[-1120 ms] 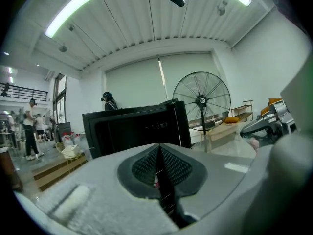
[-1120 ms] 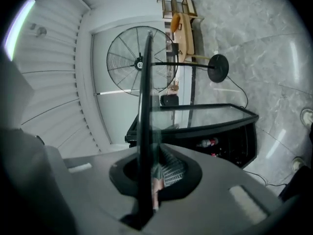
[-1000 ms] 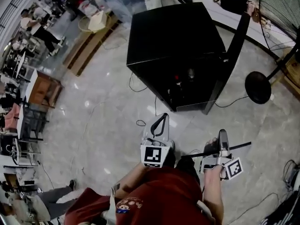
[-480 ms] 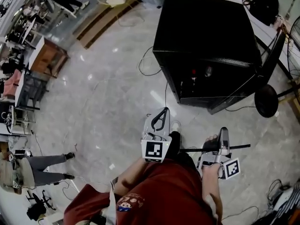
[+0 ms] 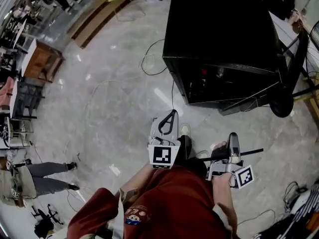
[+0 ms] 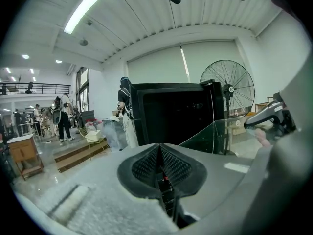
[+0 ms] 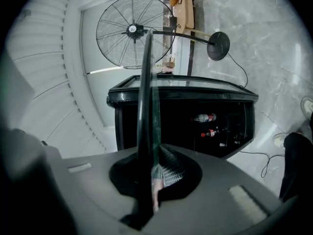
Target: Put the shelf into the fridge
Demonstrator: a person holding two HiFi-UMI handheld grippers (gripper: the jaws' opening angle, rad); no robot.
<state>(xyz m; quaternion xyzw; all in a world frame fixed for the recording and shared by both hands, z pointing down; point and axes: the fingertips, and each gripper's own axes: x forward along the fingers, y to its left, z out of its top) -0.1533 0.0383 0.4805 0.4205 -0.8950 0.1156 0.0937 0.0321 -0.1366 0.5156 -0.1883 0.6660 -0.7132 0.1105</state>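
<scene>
We find the thin glass shelf with a dark rim [image 7: 145, 106] pinched edge-on between the jaws of the right gripper [image 7: 154, 173]. It is held above the pale marbled floor [image 5: 109, 108], in front of the black fridge [image 7: 181, 111] and clear of its open front. The left gripper [image 6: 160, 168] points toward the fridge, jaws pressed together with nothing between them. Two red-labelled bottles [image 7: 205, 117] show inside the fridge.
</scene>
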